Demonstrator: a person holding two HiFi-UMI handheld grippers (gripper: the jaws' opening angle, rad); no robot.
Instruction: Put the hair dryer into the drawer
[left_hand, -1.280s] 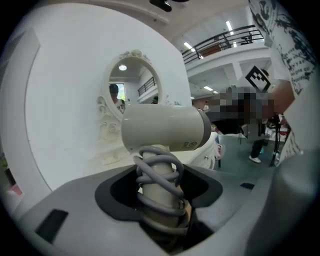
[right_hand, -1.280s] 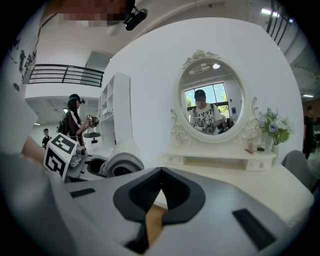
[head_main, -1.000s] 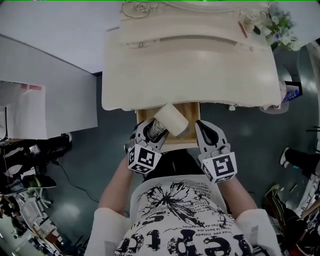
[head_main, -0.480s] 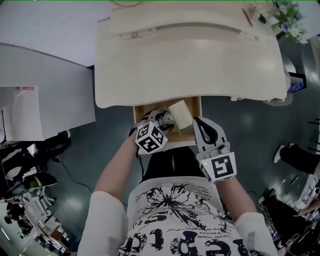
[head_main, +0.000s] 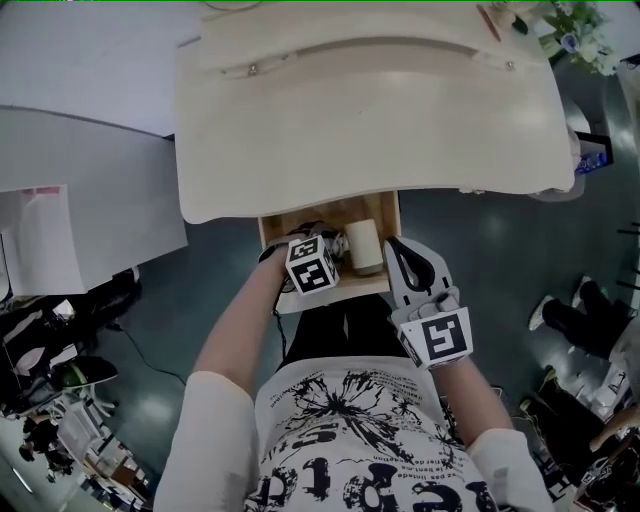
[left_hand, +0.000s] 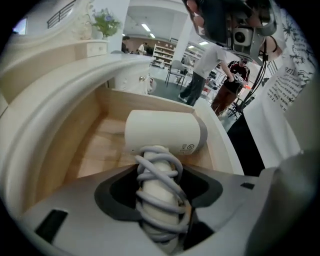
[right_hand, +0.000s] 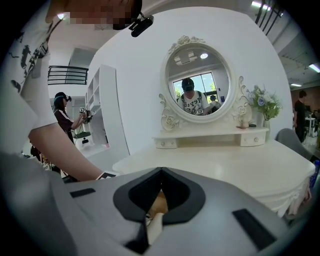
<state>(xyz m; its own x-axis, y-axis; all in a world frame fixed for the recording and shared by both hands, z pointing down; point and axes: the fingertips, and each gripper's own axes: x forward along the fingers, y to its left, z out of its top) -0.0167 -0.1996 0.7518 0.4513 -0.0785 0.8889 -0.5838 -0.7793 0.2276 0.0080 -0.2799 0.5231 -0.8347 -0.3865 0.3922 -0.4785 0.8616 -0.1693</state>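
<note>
The cream hair dryer (head_main: 364, 245) lies inside the open wooden drawer (head_main: 288, 220) under the white dressing table. Its handle, wound with grey cord (left_hand: 159, 200), sits between the jaws of my left gripper (head_main: 330, 246), which is shut on it; the barrel (left_hand: 162, 131) points across the drawer just above its floor. My right gripper (head_main: 398, 252) hovers at the drawer's right front corner with its jaws shut and nothing in them. In the right gripper view only a sliver of the drawer's wood (right_hand: 159, 202) shows through the closed jaws (right_hand: 155, 212).
The white dressing table (head_main: 370, 110) overhangs the drawer's back half. An oval mirror (right_hand: 197, 82), a small shelf with drawers (right_hand: 210, 137) and a flower vase (right_hand: 263, 107) stand at its far side. A white partition (head_main: 80, 170) stands left. People stand in the background.
My left gripper has moved forward and down, carrying the hair dryer from above the drawer's front edge into the drawer. The right gripper has barely moved.
</note>
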